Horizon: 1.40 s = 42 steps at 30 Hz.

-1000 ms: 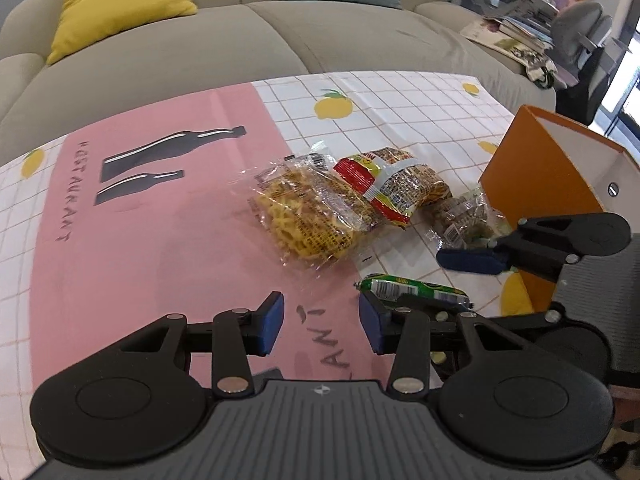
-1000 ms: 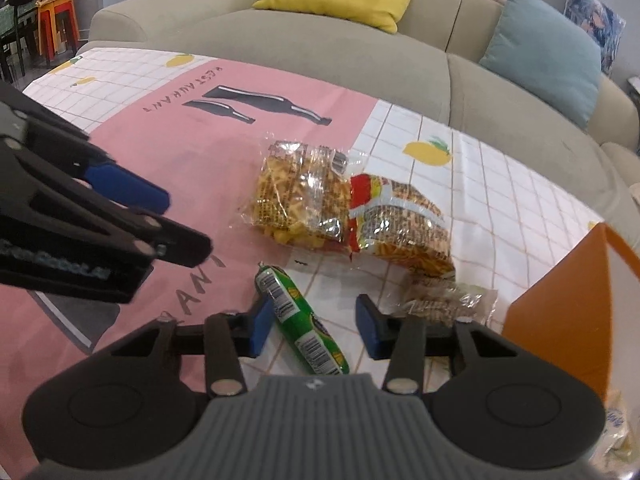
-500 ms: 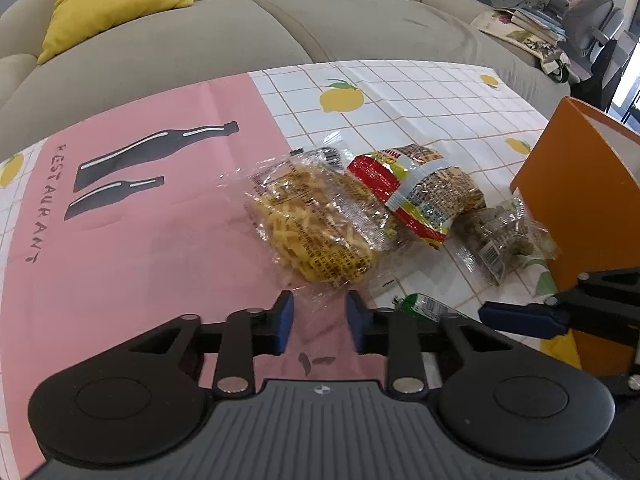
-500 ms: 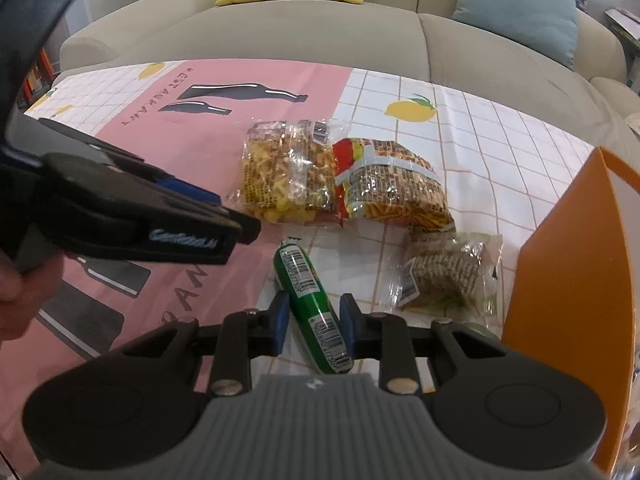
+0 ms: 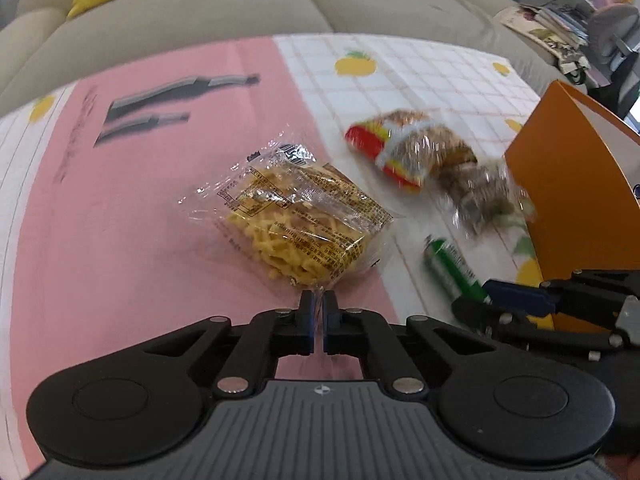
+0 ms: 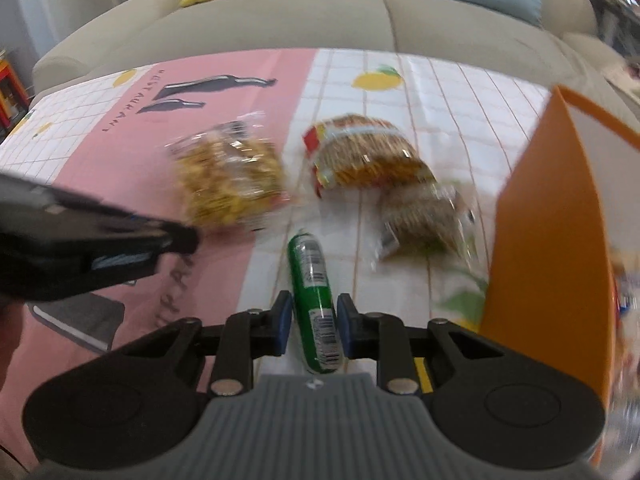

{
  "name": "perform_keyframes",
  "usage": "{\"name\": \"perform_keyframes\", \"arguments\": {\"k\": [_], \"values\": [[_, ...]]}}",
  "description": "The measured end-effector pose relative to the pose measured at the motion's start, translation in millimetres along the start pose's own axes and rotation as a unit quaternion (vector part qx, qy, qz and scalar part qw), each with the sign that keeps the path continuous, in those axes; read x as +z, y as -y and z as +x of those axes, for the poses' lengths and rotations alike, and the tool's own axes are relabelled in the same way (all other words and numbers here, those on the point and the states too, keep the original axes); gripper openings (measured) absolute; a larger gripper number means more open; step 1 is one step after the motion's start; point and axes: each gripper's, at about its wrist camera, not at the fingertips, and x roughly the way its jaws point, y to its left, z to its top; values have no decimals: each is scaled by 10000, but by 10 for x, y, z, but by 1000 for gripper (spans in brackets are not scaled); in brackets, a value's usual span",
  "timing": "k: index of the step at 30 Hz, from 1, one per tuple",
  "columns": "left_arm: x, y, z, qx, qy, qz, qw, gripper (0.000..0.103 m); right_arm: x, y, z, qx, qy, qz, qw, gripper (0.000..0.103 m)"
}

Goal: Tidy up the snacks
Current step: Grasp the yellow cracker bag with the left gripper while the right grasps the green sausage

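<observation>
My left gripper [image 5: 319,308] is shut on the clear wrapper edge of the yellow noodle-snack bag [image 5: 296,220], which lies on the pink part of the tablecloth [image 5: 120,220]. From the right wrist the same bag [image 6: 228,180] looks blurred, with the left gripper [image 6: 188,240] at its near edge. A green snack tube [image 6: 312,276] lies lengthwise between the pads of my right gripper [image 6: 312,320]; the jaws are closing and the pads touch its sides. The tube [image 5: 452,264] rests on the cloth.
A red-ended cracker bag [image 6: 360,156] and a clear bag of brown snacks [image 6: 420,216] lie just beyond the tube. An open orange box [image 6: 552,220] stands at the right. A beige sofa [image 6: 280,16] with cushions runs along the far table edge.
The left jaws closed onto the yellow bag's wrapper, and that bag now sits apart from the red one. The right jaws narrowed around the green tube, which now lies straight between them.
</observation>
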Motion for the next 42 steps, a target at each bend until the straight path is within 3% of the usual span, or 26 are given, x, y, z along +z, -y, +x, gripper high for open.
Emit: {"name": "perform_keyframes", "arguments": {"k": [13, 17, 21, 24, 28, 29, 33, 37, 40, 42], "values": [[-633, 145, -495, 92, -931, 100, 9956, 2, -470, 0, -299, 116, -289, 297, 9991, 20], [-771, 141, -596, 417, -1170, 237, 9920, 2, -542, -25, -344, 126, -298, 252, 9992, 20], [-823, 66, -614, 795, -1263, 27, 9888, 6, -584, -61, -371, 130, -285, 140, 9994, 20], [-809, 33, -675, 754, -1114, -154, 9908, 16, -600, -62, -378, 133, -245, 96, 9996, 20], [-798, 78, -802, 722, -787, -263, 9939, 66, -605, -57, -377, 145, -219, 86, 9996, 20], [-788, 84, -840, 738, -678, -366, 9943, 73, -603, -56, -375, 147, -214, 88, 9996, 21], [-731, 22, -942, 775, -241, -1305, 9881, 84, -621, -56, -353, 181, -261, 118, 9994, 21], [-705, -122, -945, 702, 211, -2385, 9684, 87, -624, -38, -342, 206, -256, 206, 9992, 22], [-673, -150, -825, 845, 295, -2665, 9597, 87, -617, -28, -338, 236, -209, 248, 9992, 22], [-672, -140, -750, 811, 273, -2659, 9602, 87, -614, -29, -322, 258, -195, 254, 9992, 22]]}}
